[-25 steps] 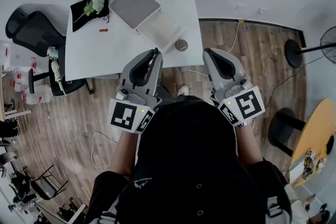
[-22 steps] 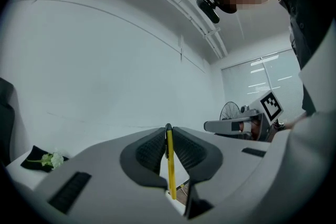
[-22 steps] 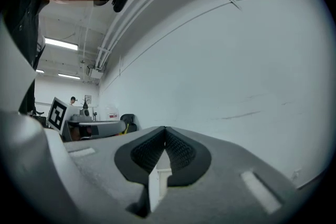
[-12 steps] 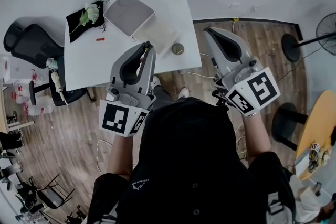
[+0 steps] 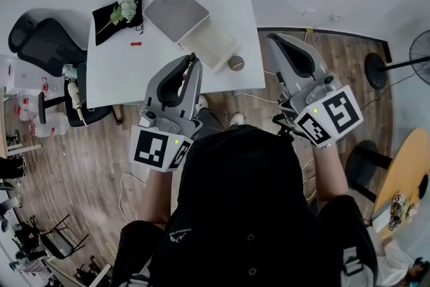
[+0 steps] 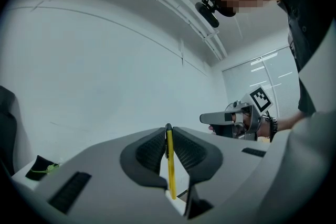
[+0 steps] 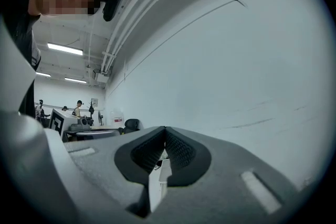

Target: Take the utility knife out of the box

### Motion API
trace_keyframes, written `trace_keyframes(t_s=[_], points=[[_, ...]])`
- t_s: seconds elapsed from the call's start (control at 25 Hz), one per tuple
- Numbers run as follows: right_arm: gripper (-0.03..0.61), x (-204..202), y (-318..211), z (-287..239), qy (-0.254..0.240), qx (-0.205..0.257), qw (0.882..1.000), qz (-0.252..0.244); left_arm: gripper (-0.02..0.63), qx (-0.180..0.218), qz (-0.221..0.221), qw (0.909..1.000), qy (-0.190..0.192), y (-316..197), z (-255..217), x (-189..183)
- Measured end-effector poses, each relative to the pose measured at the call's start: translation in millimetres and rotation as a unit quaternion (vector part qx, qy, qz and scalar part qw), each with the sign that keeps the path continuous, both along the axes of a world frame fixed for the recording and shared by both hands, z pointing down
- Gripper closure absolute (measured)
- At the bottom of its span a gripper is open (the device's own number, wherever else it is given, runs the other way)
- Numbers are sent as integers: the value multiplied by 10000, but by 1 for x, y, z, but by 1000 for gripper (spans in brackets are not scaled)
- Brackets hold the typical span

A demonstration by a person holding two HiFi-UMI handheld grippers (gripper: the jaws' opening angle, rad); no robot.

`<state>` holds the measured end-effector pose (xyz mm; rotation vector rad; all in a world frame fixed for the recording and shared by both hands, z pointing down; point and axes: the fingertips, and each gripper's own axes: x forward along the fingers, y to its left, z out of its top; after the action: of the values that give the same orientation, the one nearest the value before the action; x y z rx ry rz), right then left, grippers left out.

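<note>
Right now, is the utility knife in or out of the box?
Out. The left gripper is shut on the yellow utility knife; the box sits open on the table.

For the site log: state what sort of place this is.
Likely an office or lab workroom: a white table, a black office chair beside it on a wood-look floor, and ceiling strip lights.
</note>
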<state>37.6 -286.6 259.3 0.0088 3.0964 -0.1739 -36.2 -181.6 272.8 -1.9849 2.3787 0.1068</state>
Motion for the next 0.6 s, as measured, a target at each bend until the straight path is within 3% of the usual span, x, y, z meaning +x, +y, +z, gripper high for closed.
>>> trace_keyframes(t_s=[0.6], points=[[574,-21,13,4,43,-46,9994,-326,571,-17,-116,9999,87,6,4,-15]])
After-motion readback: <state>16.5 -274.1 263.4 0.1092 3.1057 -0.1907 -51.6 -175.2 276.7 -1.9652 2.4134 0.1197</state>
